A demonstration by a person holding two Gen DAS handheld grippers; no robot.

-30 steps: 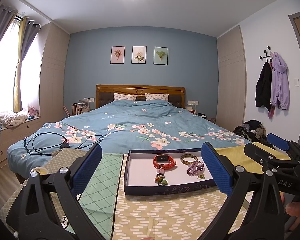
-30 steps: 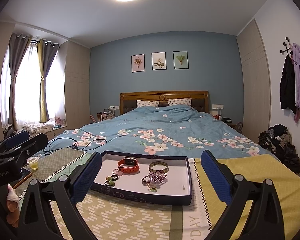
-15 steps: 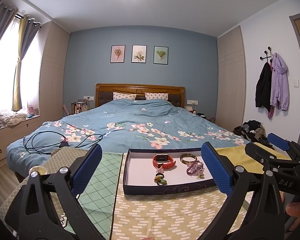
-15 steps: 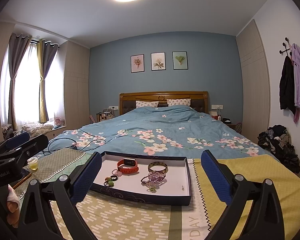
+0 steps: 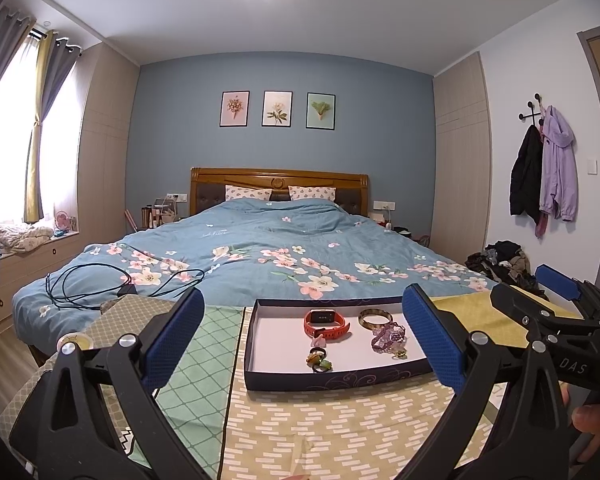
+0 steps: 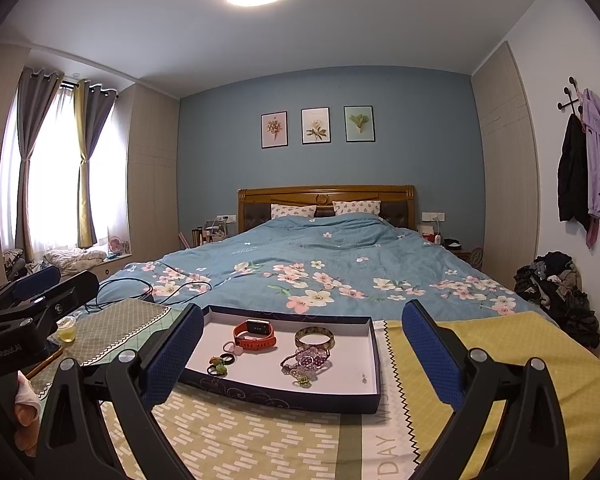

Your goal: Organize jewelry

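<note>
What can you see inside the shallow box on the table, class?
Inside the box lie a red watch, a bangle, a purple bracelet and several small rings. The near wall hides a strip of the floor.

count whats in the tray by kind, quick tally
red watch: 1
bangle: 1
purple beaded piece: 1
small rings and charms: too small and clustered to count
Total: 3 clear pieces plus small bits, all inside the tray.
</note>
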